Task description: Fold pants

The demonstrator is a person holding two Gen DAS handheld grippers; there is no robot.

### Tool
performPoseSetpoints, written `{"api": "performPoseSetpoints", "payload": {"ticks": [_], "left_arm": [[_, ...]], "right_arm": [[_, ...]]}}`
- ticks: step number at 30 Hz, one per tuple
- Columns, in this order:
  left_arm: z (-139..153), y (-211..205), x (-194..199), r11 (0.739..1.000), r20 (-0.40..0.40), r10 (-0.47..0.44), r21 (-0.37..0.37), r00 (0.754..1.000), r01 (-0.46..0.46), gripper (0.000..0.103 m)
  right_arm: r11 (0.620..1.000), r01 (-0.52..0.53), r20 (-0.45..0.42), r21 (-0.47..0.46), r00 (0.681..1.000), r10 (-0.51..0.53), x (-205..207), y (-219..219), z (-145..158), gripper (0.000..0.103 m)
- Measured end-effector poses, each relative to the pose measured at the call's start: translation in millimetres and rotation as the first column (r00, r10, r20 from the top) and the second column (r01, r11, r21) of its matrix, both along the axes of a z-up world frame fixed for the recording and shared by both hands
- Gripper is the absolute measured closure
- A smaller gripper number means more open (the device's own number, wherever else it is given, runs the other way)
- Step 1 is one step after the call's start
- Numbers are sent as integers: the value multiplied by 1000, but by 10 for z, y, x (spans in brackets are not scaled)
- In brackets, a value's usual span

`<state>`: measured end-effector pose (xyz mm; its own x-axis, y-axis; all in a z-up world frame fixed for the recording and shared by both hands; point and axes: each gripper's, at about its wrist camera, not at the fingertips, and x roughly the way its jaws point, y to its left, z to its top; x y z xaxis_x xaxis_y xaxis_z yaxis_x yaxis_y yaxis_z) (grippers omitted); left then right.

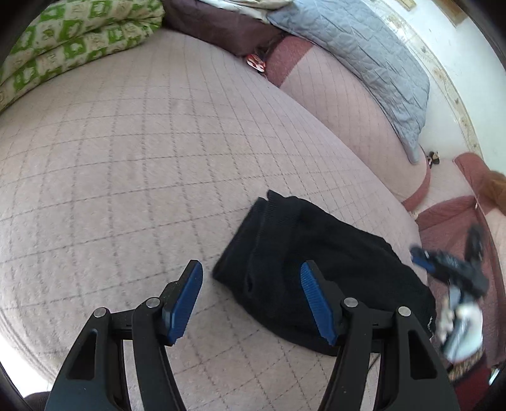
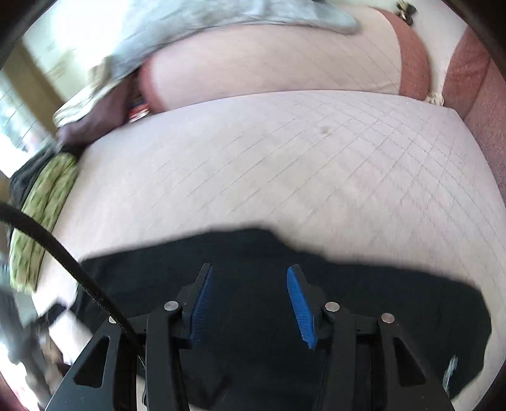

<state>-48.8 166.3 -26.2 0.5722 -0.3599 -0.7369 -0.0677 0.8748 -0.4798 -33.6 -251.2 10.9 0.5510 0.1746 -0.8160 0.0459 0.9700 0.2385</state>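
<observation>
The black pants (image 1: 319, 268) lie folded into a compact bundle on the pink quilted bed cover (image 1: 142, 158), near its right edge. My left gripper (image 1: 251, 297) is open and empty, held just above the bundle's left end. My right gripper (image 1: 442, 262) shows blurred at the right of the left wrist view, beyond the bundle. In the right wrist view the right gripper (image 2: 248, 303) is open and empty, directly over the pants (image 2: 379, 303), which fill the lower part of that view. The right wrist view is motion-blurred.
A green patterned quilt (image 1: 72, 47) lies folded at the bed's far left. A dark purple pillow (image 1: 218, 25) and a grey quilted blanket (image 1: 363, 63) lie at the far side on a pink bolster (image 1: 357, 120). A black cable (image 2: 63, 253) crosses the right wrist view.
</observation>
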Motion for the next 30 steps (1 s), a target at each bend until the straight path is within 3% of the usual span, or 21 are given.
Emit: {"api": "performPoseSetpoints", "payload": {"ticks": [5, 8, 10, 11, 14, 25, 30], "left_arm": [[-18, -70, 79, 999, -11, -31, 15, 999, 31, 39], [-26, -66, 123, 999, -19, -33, -8, 999, 33, 39], [-28, -66, 151, 999, -22, -34, -22, 999, 33, 39], [-30, -66, 164, 999, -23, -34, -28, 999, 34, 39], [-28, -63, 184, 999, -25, -33, -43, 999, 32, 39], [-43, -8, 205, 998, -36, -30, -55, 999, 28, 39], [-27, 48, 176, 999, -30, -15, -29, 999, 15, 39]], "right_arm": [[999, -32, -101, -23, 994, 30, 552, 155, -312, 37], [990, -83, -137, -112, 988, 67, 646, 285, -496, 38], [974, -139, -115, -179, 986, 119, 613, 419, -484, 65], [976, -147, -114, -159, 985, 130, 604, 444, -458, 87], [978, -127, -103, -167, 989, 110, 660, 422, -375, 99], [981, -47, -70, -188, 997, 35, 1041, 414, -316, 101], [975, -34, -44, -221, 999, 25, 971, 455, -130, 92]]}}
